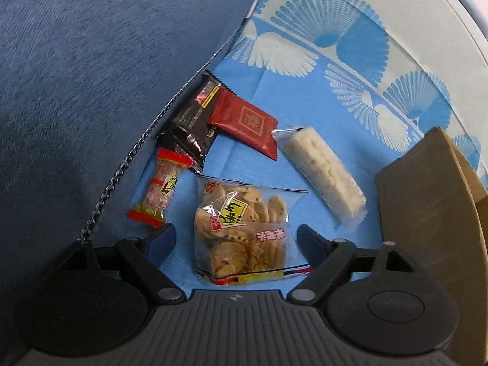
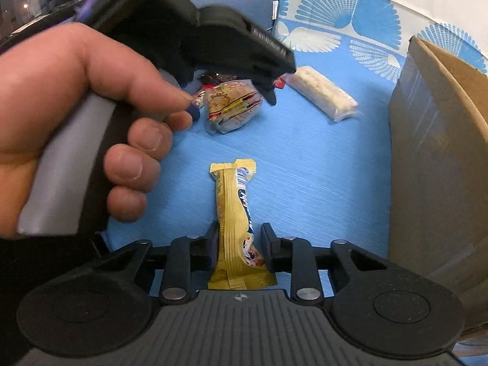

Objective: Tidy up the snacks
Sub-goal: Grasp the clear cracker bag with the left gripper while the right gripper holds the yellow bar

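My left gripper (image 1: 236,239) is open, its jaws on either side of a clear bag of brown crackers (image 1: 244,228) on the blue cloth. Beyond it lie a small red-ended candy pack (image 1: 161,187), a black packet (image 1: 190,125), a dark red packet (image 1: 247,122) and a white rice-cracker tube (image 1: 324,172). My right gripper (image 2: 239,242) has its jaws close around a yellow snack bar (image 2: 236,219) that lies on the cloth; whether they press it is unclear. The cracker bag (image 2: 230,105) and white tube (image 2: 323,93) also show in the right wrist view.
A cardboard box (image 1: 433,213) stands at the right, also in the right wrist view (image 2: 436,152). A dark blue cushion (image 1: 91,76) with a metal chain (image 1: 122,177) fills the left. The hand holding the left gripper (image 2: 91,116) blocks the right view's upper left.
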{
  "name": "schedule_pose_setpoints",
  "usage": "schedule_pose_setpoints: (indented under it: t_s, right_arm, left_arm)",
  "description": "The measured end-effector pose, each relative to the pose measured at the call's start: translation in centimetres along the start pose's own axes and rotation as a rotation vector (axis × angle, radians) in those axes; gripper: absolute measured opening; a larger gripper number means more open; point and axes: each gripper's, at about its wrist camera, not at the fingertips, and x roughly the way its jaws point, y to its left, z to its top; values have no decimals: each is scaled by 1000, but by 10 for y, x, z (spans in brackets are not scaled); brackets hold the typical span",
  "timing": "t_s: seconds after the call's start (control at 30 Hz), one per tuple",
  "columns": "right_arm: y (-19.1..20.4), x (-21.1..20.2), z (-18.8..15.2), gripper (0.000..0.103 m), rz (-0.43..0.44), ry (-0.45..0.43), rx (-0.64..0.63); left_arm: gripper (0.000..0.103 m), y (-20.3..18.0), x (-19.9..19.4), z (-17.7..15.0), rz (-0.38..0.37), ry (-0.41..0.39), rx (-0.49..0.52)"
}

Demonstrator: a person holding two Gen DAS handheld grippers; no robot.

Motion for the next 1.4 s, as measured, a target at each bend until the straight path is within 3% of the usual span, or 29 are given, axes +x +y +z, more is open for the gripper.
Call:
schedule_pose_setpoints:
  t_s: [0.03, 0.17, 0.37, 0.47, 0.57, 0.77, 0.93, 1.4]
  right_arm:
    - [-1, 0, 0, 26, -3, 0, 2]
    - [-4, -2, -1, 18, -18, -6, 15]
    - [-3, -13, -5, 17, -74, -39, 23]
    - [-2, -19, -8, 17, -106, -47, 19]
    - [-1, -20, -9, 17, -138, -28, 28]
    - [0, -18, -14, 20, -132, 6, 38]
    - [1, -21, -18, 32, -117, 9, 31]
    - [-6, -21, -33, 35, -65, -28, 2]
  left_arm:
    - [67, 0, -3, 0, -12, 1, 25]
    - [60, 2, -25, -8, -43, -20, 95]
    - [60, 12, -69, -38, -106, -1, 161]
    - [60, 16, -80, -60, -99, 8, 227]
    - [61, 15, -90, -68, -88, -37, 239]
    - [62, 13, -76, -69, -47, 38, 238]
    - [70, 18, -65, -67, -71, 111, 229]
    - [72, 16, -57, -67, -67, 131, 232]
